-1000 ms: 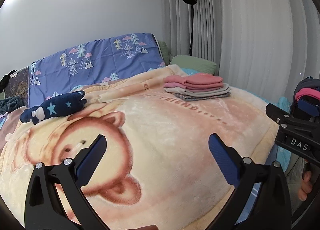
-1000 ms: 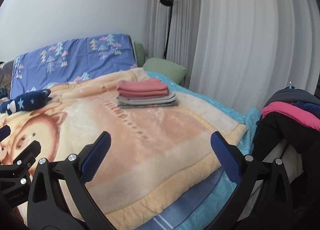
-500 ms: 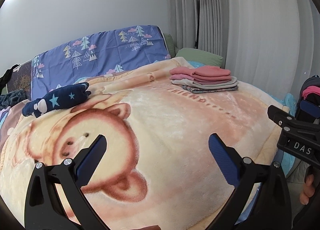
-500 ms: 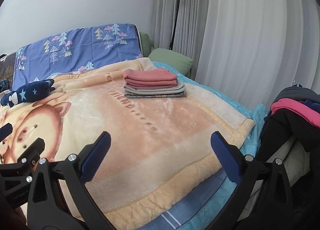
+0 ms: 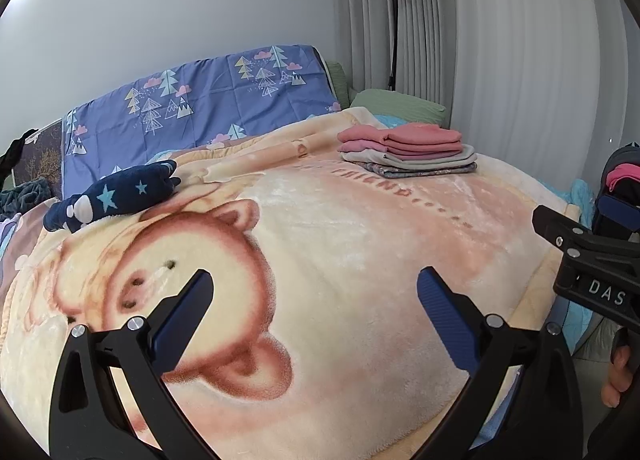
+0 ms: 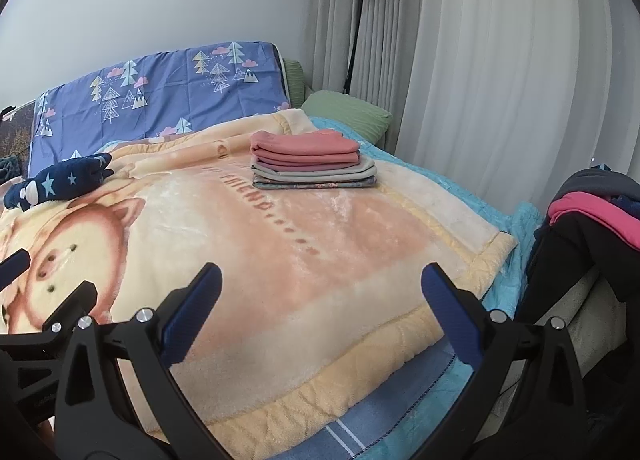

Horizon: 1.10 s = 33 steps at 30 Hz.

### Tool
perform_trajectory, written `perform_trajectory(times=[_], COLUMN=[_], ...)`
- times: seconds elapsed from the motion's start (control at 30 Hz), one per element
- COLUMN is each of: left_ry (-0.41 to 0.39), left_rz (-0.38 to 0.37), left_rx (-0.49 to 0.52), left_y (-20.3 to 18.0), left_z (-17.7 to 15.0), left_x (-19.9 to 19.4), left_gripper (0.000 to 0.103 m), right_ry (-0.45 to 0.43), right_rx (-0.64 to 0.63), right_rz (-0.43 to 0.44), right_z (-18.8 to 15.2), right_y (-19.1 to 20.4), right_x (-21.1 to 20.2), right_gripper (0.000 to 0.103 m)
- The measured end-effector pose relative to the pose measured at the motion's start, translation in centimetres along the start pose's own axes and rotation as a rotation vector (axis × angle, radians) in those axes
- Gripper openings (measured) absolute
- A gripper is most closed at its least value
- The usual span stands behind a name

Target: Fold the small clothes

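Note:
A stack of folded clothes [image 5: 408,152] [image 6: 312,160], pink pieces on top of grey and patterned ones, rests on the far part of the peach bear blanket [image 5: 340,244] [image 6: 320,244]. A heap of unfolded clothes [image 6: 592,212], black, pink and dark blue, lies at the right off the bed; it shows at the right edge as clothes heap [image 5: 622,180]. My left gripper [image 5: 314,302] hovers open above the blanket, holding nothing. My right gripper [image 6: 320,296] is open too, over the blanket's near right part, and empty. The right gripper's body [image 5: 588,256] shows in the left wrist view.
A navy star-patterned plush item [image 5: 116,194] [image 6: 60,180] lies at the blanket's far left. A blue tree-print cover [image 5: 200,112], a green pillow [image 6: 348,112], a black floor lamp [image 6: 354,20] and white curtains [image 6: 500,60] stand behind. The bed's edge [image 6: 360,420] runs at lower right.
Both grippers have moved slightly forward and upward over the bed, so the folded stack and blanket sit lower and nearer in view. Both stay open and empty.

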State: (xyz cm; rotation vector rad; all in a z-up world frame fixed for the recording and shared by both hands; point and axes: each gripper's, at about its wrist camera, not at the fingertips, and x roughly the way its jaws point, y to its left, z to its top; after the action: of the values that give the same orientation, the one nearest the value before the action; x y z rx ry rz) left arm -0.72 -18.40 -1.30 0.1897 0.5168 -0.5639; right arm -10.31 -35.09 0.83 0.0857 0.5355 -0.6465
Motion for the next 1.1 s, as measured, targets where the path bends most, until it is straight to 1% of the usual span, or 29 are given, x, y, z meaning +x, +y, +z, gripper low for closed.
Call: perform_trajectory(times=[0.27,0.63,1.1], left_ry=[-0.011,-0.003,0.006], left_rz=[0.0,0.009,-0.002], left_rx=[0.005,0.006,-0.005], left_y=[-0.07,-0.16,0.25], left_z=[0.14,0.14,-0.01], left_x=[-0.3,-0.41,-0.5], left_gripper=[0.102,0.102,0.102], right_ry=[-0.001,-0.006,-0.014], right_rx=[0.003,0.005,-0.018], right_rz=[-0.002,0.005,0.009], right_z=[-0.09,-0.06,0.0], right_y=[0.03,-0.12,0.56], right_x=[-0.01,0.03,-0.36], right_gripper=[0.101,0.101,0.101])
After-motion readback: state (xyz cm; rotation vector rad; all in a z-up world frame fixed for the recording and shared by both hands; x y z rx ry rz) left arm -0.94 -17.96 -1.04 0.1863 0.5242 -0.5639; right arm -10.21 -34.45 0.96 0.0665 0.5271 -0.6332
